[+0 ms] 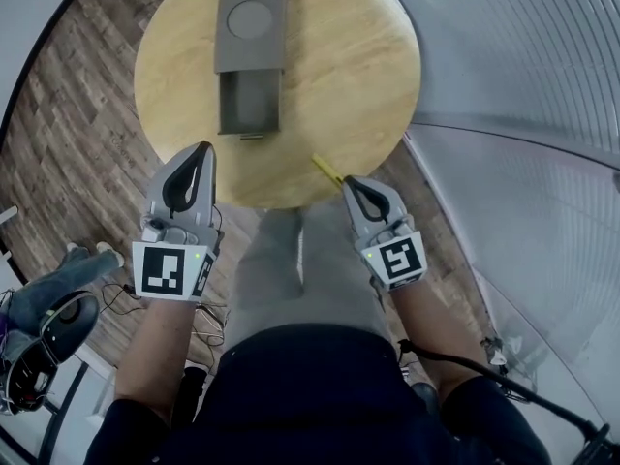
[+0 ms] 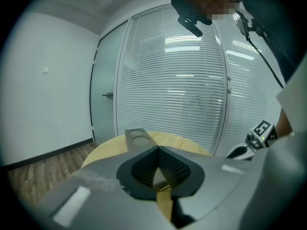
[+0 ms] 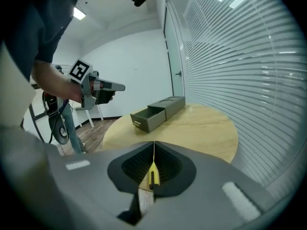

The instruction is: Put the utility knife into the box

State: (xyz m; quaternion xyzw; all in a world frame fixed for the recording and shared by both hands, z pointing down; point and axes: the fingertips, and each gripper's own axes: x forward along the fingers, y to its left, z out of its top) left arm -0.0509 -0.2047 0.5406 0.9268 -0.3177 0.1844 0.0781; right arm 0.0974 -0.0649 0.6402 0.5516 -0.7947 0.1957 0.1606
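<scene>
Utility knife (image 1: 326, 169), slim, light, stiff and probably slick, lies at the worktop's (image 1: 349, 76) near edge just ahead of the right gripper (image 1: 348, 183), closed and empty like the left gripper (image 1: 205, 148); best pinched across its handle.

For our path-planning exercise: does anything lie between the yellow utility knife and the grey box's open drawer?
Nothing visible does. The utility knife lies near the table's front edge; only bare tabletop lies between it and the box's open drawer.

Bright even daylight, fisheye-warped edges, dark vignette
</scene>
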